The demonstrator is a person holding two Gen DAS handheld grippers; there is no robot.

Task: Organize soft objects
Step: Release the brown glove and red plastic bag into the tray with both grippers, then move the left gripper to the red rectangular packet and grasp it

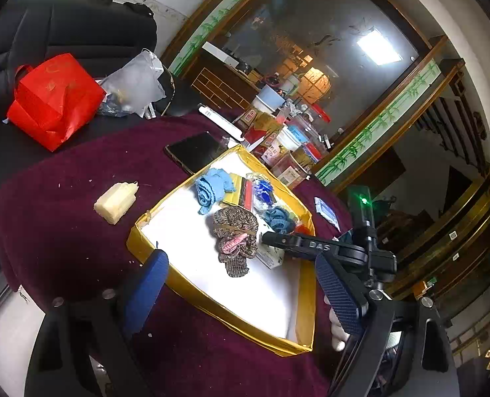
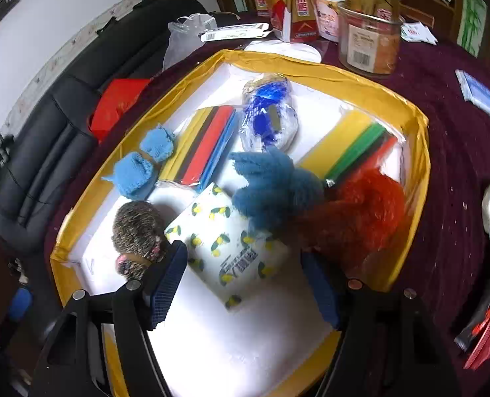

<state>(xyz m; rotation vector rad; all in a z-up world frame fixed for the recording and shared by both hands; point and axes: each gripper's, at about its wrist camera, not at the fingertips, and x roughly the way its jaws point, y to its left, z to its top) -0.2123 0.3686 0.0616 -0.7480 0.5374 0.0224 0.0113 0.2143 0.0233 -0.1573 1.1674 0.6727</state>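
A yellow-rimmed box (image 1: 145, 254) with a white floor sits on the maroon tablecloth; its rim also shows in the right wrist view (image 2: 420, 152). Inside lie a brown knitted hat (image 1: 235, 241) (image 2: 136, 228), light blue knitted pieces (image 1: 210, 190) (image 2: 145, 162), a dark blue plush (image 2: 274, 185), an orange fluffy item (image 2: 360, 211), a lemon-print tissue pack (image 2: 231, 248), coloured sheet packs (image 2: 208, 145) and a blue-white bag (image 2: 268, 115). My left gripper (image 1: 241, 294) is open and empty over the box's near part. My right gripper (image 2: 245, 284) is open and empty over the tissue pack; its body (image 1: 311, 244) reaches in from the right.
A yellow sponge-like block (image 1: 116, 201) lies on the cloth left of the box. A phone (image 1: 195, 152) lies beyond it. A red bag (image 1: 53, 99) and clear plastic bag (image 1: 136, 82) rest on the black sofa. Jars and cartons (image 2: 367, 39) crowd behind the box.
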